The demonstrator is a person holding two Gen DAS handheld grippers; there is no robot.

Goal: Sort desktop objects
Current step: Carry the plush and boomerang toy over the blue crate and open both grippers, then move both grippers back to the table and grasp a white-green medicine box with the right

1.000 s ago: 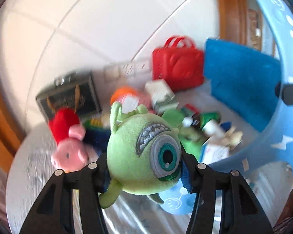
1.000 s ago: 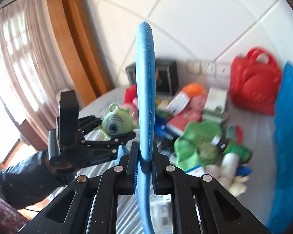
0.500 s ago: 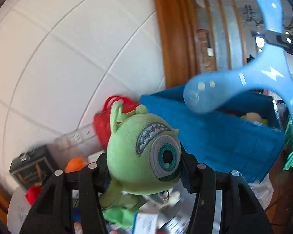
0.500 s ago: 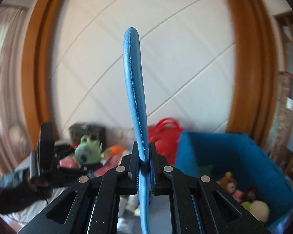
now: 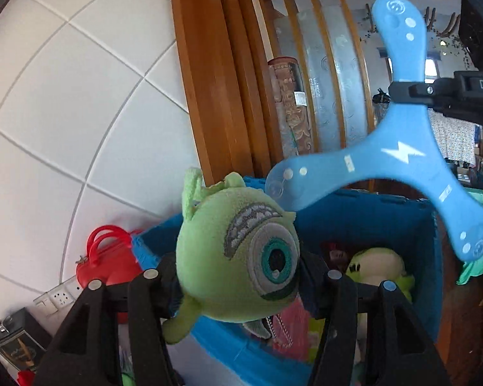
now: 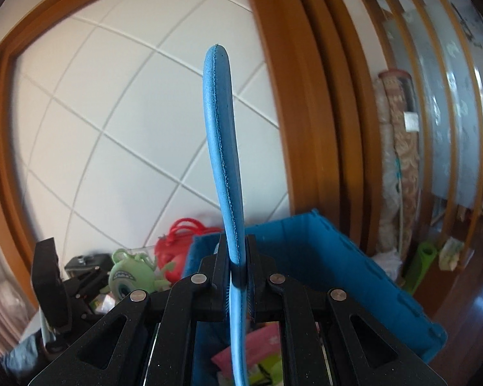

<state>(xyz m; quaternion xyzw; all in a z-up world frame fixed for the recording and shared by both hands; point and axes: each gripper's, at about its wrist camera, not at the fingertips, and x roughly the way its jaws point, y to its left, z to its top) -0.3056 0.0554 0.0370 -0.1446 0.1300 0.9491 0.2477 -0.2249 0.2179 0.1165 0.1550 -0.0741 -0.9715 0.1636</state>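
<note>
My left gripper [image 5: 238, 276] is shut on a green one-eyed plush monster [image 5: 238, 254] and holds it in the air by the near rim of the blue storage bin [image 5: 364, 215]. The plush also shows small in the right wrist view [image 6: 130, 273]. My right gripper [image 6: 238, 270] is shut on a light blue three-armed boomerang [image 6: 223, 148], seen edge-on there. In the left wrist view the boomerang [image 5: 399, 151] hangs above the bin, pinched by the right gripper [image 5: 405, 91]. The blue bin [image 6: 322, 251] lies just beyond my right fingers.
A red toy handbag [image 5: 104, 260] stands by the tiled wall left of the bin. Plush toys [image 5: 376, 267] and a pink packet [image 6: 254, 347] lie inside the bin. A dark box [image 5: 14, 341] sits at the lower left. A wooden door frame [image 5: 215, 74] rises behind.
Both grippers have lifted off the cluttered table and swung right towards the blue bin, carrying the plush and the boomerang. The bin's inside has come into view.
</note>
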